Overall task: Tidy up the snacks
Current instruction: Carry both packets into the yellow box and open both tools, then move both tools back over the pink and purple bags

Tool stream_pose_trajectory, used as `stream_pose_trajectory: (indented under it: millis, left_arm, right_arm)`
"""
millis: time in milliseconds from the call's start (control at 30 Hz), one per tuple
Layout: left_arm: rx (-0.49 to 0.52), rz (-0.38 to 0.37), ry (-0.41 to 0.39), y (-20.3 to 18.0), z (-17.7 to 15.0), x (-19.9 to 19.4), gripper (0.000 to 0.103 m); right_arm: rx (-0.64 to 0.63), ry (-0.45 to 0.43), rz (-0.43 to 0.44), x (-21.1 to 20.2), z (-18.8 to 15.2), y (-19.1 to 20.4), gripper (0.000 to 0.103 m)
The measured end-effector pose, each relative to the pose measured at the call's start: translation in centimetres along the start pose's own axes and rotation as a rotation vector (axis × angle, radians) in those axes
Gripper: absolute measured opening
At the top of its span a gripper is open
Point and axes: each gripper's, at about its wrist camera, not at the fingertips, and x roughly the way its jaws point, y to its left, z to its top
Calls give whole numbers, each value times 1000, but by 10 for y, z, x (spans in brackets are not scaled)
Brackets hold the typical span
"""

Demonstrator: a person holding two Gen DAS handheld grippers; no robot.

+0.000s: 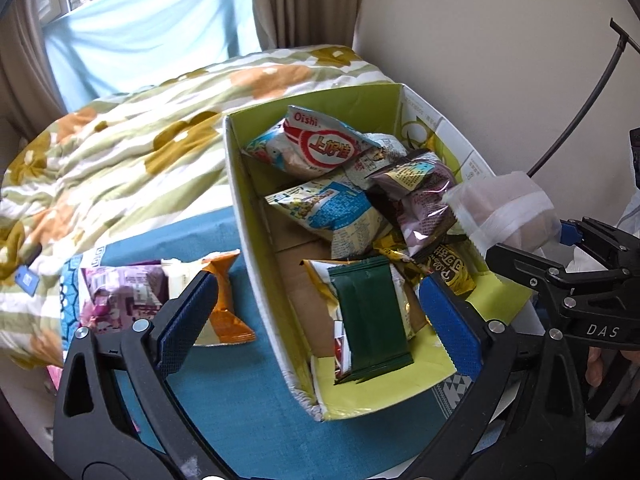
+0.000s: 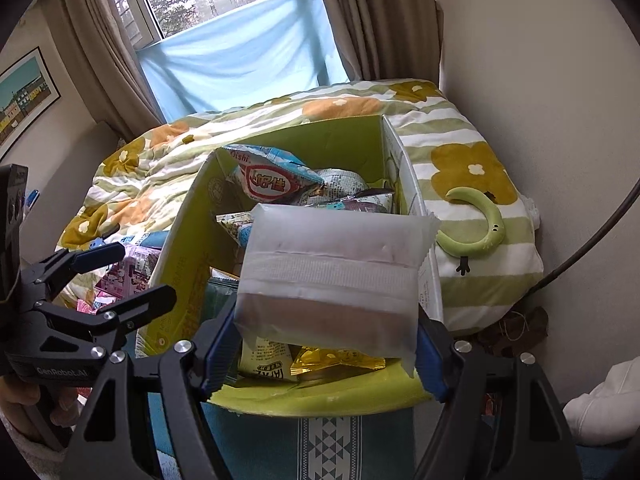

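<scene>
An open cardboard box (image 1: 256,240) with a green lining holds several snack bags, among them a red-and-white Oishi bag (image 1: 316,144) and a dark green packet (image 1: 372,320). My left gripper (image 1: 320,324) hangs open over the box's near left wall, nothing between its blue pads (image 1: 188,320). A purple packet (image 1: 120,296) and an orange-and-white packet (image 1: 220,300) lie outside the box on the blue cloth. My right gripper (image 2: 326,344) is shut on a frosted white packet (image 2: 332,280), held above the box's near right corner (image 2: 320,400). The same packet (image 1: 504,208) shows in the left wrist view.
The box stands on a blue patterned cloth (image 1: 248,412) against a floral duvet (image 1: 120,160). A green curved toy (image 2: 480,224) lies on the duvet right of the box. A wall and a dark cable (image 1: 580,104) are close on the right. Curtains and a window are behind.
</scene>
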Motion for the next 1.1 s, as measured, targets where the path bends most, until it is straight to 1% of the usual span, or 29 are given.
stream_pose_trajectory:
  millis: [67, 100, 133, 167, 200, 233, 333, 433, 733, 900, 1100]
  left_arm:
    - [-11, 10, 0, 6, -3, -1, 100]
    - [-17, 13, 2, 8, -5, -1, 100]
    - [-23, 15, 3, 10, -7, -1, 100]
    - [-30, 15, 4, 11, -10, -1, 100]
    - [-36, 12, 6, 12, -12, 0, 100]
    - [-41, 10, 9, 12, -14, 0, 100]
    - [-49, 9, 21, 11, -19, 2, 100]
    - [-50, 8, 16, 9, -22, -3, 100]
    - [-34, 31, -48, -2, -24, -33, 100]
    - [-33, 46, -104, -6, -27, -63, 100]
    - [-51, 75, -190, -8, -37, -110, 100]
  right_arm:
    - [-2, 20, 15, 6, 0, 2, 75]
    - [1, 18, 26, 7, -1, 3, 79]
    - [3, 6, 32, 6, -2, 3, 87]
    - [2, -4, 31, 6, -3, 3, 91]
    - [-3, -9, 26, 5, -3, 3, 98]
    - [-7, -10, 21, 5, -3, 3, 100]
    - [-9, -7, 12, 5, -5, 1, 101]
    - [-7, -10, 6, 2, -8, 0, 101]
    - [-44, -43, -11, -19, -14, 6, 101]
    - [-67, -82, -27, -41, -17, 14, 101]
    - [-108, -134, -55, -75, -21, 30, 101]
